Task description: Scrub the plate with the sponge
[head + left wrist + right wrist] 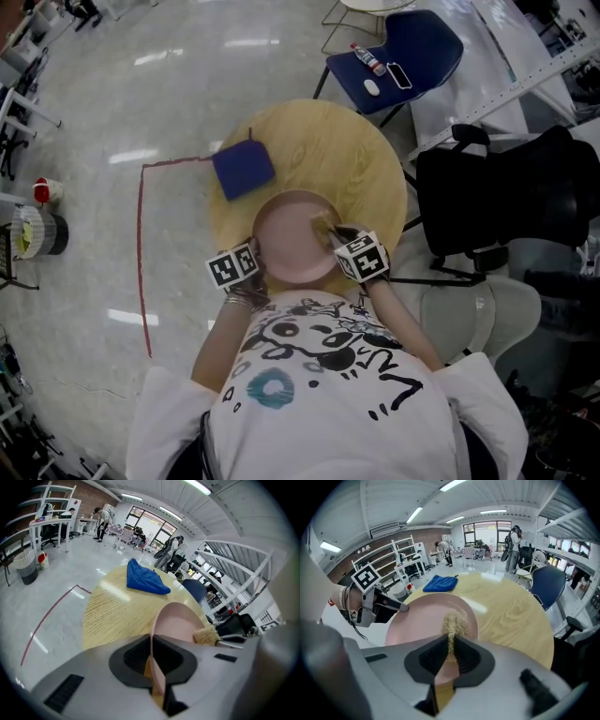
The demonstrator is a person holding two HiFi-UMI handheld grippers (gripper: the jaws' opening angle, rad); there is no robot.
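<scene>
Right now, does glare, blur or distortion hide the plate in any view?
Head view: ceiling-light glare streaks the floor, yet the plate is evenly lit and sharp. Left gripper view: heavy fisheye, dark corners, the plate's near rim soft. Right gripper view: one glare patch on the table, none on the plate.

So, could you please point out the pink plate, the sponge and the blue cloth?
pink plate (281,241): head view, bare inner surface, left of centre.
sponge (453,620): right gripper view, its fibrous end lying on the plate.
blue cloth (243,169): head view, middle of the folded cloth.
</scene>
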